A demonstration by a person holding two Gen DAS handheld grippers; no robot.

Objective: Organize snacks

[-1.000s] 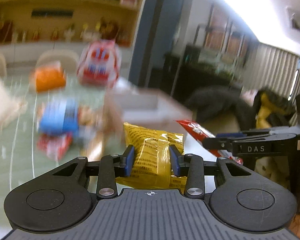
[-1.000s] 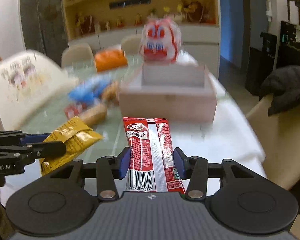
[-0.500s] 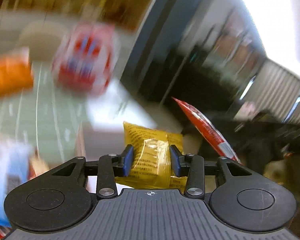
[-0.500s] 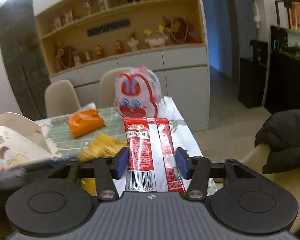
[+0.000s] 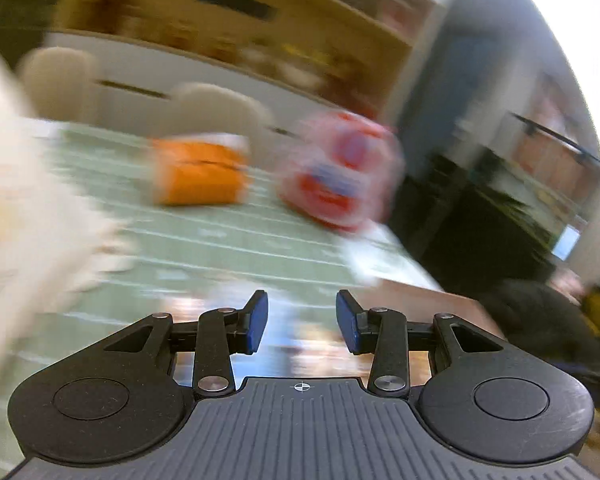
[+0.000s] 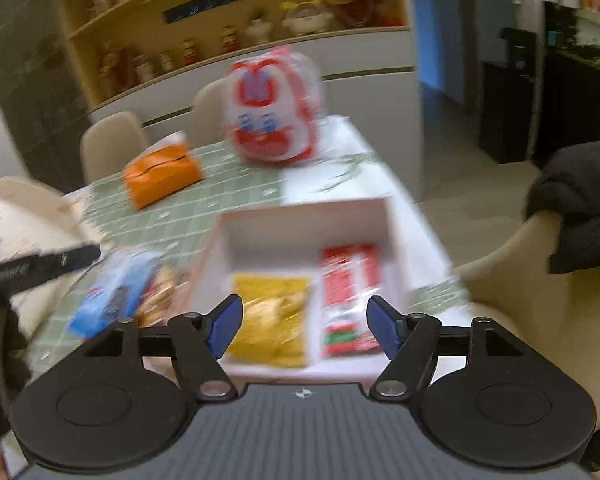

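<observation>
Right view: yellow snack packet (image 6: 272, 320) and red snack packet (image 6: 350, 300) lie side by side in the white box (image 6: 300, 216), lower centre; the right gripper (image 6: 304, 326) fingers are opening over them, gripping nothing. Around: blue packet (image 6: 108, 296) left of the box, orange packet (image 6: 162, 174) and red-and-white bag (image 6: 274, 114) further up the green tabletop (image 6: 172, 220). Left gripper (image 5: 302, 320) — fingers apart, empty; view heavily blurred, items below unreadable.
</observation>
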